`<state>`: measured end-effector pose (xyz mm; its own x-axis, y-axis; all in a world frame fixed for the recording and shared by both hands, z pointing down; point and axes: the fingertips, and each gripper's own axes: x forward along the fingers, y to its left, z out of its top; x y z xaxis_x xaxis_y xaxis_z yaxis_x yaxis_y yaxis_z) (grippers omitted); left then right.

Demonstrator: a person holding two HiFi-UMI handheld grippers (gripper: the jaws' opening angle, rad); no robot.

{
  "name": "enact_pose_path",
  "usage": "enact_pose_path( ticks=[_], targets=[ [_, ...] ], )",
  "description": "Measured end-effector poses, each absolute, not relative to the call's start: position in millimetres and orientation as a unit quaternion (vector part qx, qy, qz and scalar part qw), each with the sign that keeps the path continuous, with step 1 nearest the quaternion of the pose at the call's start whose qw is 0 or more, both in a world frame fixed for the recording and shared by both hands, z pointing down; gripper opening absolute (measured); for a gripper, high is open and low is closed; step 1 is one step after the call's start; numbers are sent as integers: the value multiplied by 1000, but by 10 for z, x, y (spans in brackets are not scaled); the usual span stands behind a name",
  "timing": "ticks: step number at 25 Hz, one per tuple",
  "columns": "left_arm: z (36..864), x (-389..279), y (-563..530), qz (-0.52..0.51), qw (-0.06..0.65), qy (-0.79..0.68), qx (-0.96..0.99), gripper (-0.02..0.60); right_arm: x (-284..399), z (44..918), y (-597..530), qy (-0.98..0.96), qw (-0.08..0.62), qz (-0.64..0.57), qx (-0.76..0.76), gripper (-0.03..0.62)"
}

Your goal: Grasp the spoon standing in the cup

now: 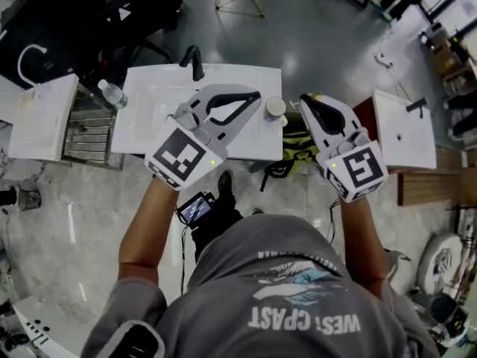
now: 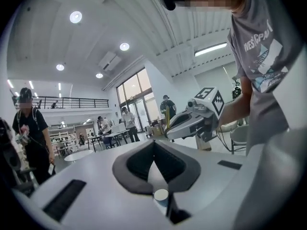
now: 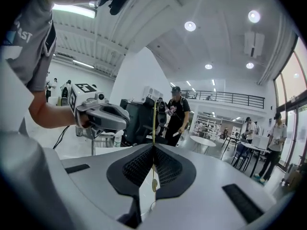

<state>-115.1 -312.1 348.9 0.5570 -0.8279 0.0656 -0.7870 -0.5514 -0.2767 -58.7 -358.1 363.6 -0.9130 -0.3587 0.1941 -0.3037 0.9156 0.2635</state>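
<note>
One grasp is holding: the right gripper [image 3: 153,147] is pinching the thin spoon [image 3: 154,184] between shut jaws, apparently clear of the cup [image 1: 275,109] on the white table [image 1: 149,88]. The left gripper [image 2: 154,145] is hovering closed and empty. Nothing appears outstanding.

The cup [image 1: 275,109] stands at the right end of the surface [image 1: 149,118]. The faucet [image 1: 195,60] is at the rear edge to the cup's left, and a bottle [image 1: 112,94] stands beyond the left end. The left tool [image 1: 256,95] hangs over the surface just left of the cup. The right tool [image 1: 305,100] is just right of the cup, with the spoon [image 3: 153,123] upright between its closed jaws.
</note>
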Motion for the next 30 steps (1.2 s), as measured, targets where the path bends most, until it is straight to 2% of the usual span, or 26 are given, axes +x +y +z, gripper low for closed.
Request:
enact_pose_path(
  ticks=[5, 11, 30],
  targets=[
    [3169, -1039, -2938, -109, 159, 456, -869, 2, -486, 3383, -3329, -971, 101, -143, 162, 34],
    [3041, -830, -2783, -117, 182, 448, -867, 2, -332, 3260, -3149, -969, 100, -164, 156, 32],
    [3317, -459, -2756, -104, 122, 457, -875, 2, -28, 3296, -3161, -972, 95, -152, 151, 32]
  ],
)
